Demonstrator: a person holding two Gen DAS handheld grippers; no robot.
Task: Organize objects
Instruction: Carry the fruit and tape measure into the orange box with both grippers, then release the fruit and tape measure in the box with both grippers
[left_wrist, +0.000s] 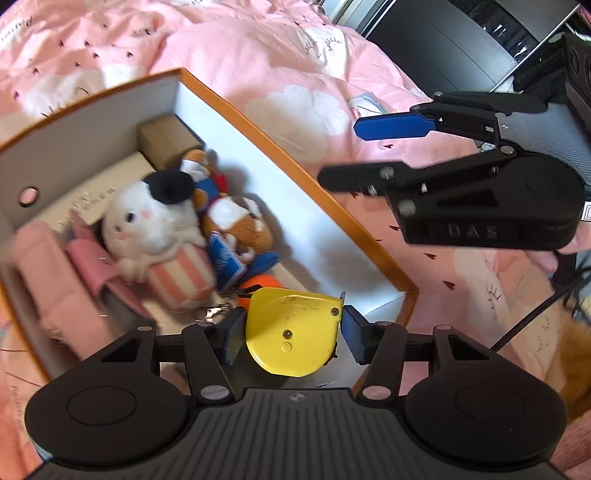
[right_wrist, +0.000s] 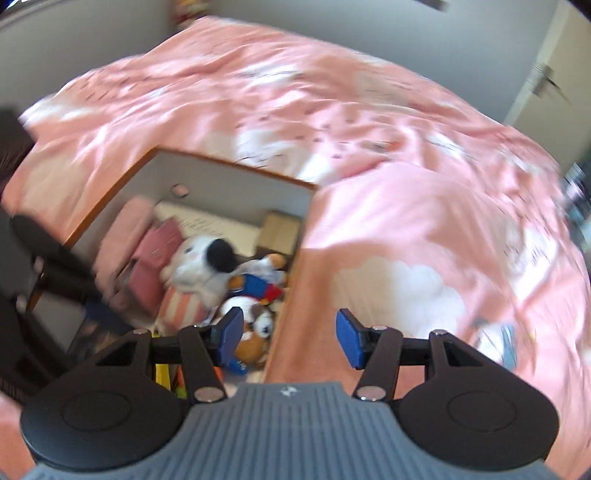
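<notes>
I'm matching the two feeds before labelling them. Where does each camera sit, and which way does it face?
Left wrist: on the left gripper, looking down into the orange-rimmed box; its pads clamp a yellow tape measure, and the right gripper shows.
Right wrist: on the open right gripper, facing the pink bedspread over the box's edge.
Shared: the box and the white plush.

text: "DAS" | on: right gripper body, raised letters
</notes>
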